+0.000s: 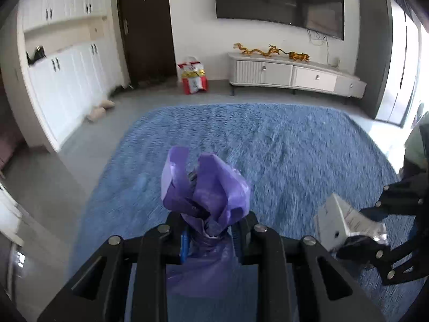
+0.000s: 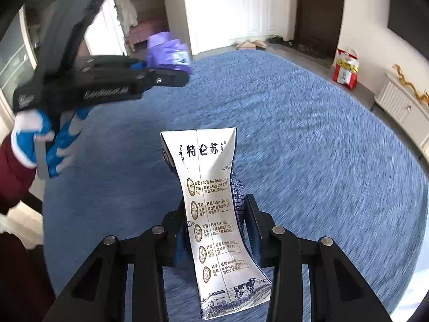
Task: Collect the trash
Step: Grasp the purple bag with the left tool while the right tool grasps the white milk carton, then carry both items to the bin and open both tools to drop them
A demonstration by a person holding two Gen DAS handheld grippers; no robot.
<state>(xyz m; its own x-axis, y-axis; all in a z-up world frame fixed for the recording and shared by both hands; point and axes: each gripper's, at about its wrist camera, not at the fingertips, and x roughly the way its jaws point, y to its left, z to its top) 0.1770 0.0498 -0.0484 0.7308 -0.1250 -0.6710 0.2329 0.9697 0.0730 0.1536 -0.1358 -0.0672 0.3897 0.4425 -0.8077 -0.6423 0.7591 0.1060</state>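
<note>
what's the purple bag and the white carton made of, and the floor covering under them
Purple bag: thin plastic film, slightly glossy, crinkled and bunched where the left gripper pinches it. Milk carton: printed coated paperboard, probably; it creases flat and bows in the right gripper. Blue rug: shaggy textile pile, matte, fibre unclear.

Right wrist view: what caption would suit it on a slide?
Right gripper squeezing a crushed milk carton above the blue rug.

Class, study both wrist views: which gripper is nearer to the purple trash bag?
Left. The left gripper is clamped on the gathered neck of the purple trash bag. The right gripper holds a crushed milk carton off to the side, apart from the bag.
</note>
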